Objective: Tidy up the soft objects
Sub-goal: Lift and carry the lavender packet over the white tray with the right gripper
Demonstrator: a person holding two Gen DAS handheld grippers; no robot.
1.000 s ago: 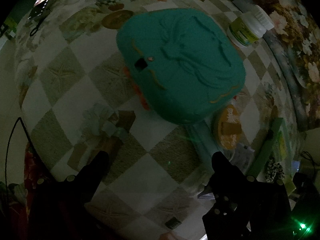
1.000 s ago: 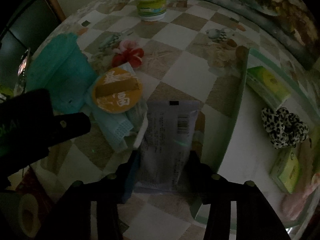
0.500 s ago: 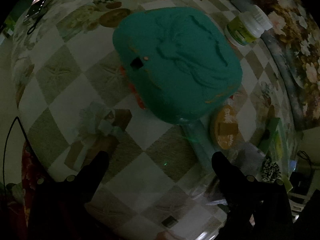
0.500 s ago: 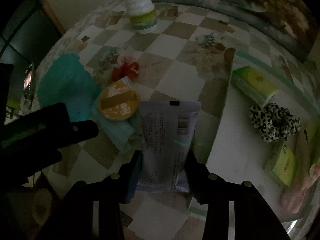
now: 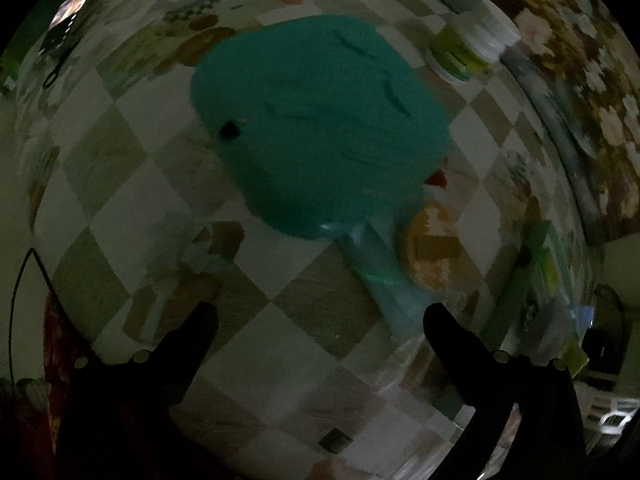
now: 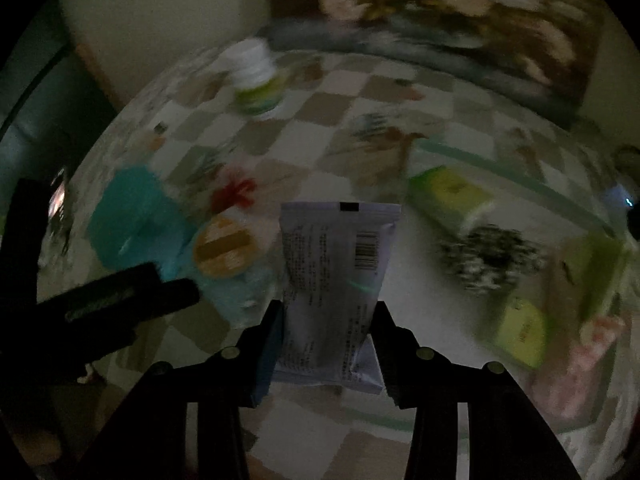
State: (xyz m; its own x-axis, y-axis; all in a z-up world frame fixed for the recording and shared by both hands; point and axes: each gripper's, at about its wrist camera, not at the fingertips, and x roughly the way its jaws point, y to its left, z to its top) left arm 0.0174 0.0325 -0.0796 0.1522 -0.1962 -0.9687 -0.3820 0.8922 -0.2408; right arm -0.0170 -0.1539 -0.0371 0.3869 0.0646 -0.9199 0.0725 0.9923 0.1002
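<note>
In the right wrist view my right gripper (image 6: pixel 328 308) is shut on a pale printed packet (image 6: pixel 336 272) with a barcode, held in the air above the near edge of a white tray (image 6: pixel 420 304). On the checked tablecloth to the left lie a teal soft object (image 6: pixel 132 216), a round orange pad (image 6: pixel 224 248) and a red flower piece (image 6: pixel 236 194). In the left wrist view my left gripper (image 5: pixel 318 316) hangs open over bare cloth, just short of the teal soft object (image 5: pixel 320 120) and a light blue pack (image 5: pixel 380 276). Nothing is between its fingers.
The tray holds a leopard-print scrunchie (image 6: pixel 492 256), two green boxes (image 6: pixel 448 192) (image 6: pixel 520 328) and a pink item (image 6: pixel 580 360). A white bottle (image 6: pixel 256 80) with a green label stands at the back. A floral wall hanging runs behind the table. The picture is dim and blurred.
My right gripper has risen with the packet and swung right, so the packet now hangs over the tray's edge. The left gripper has barely moved and stays open.
</note>
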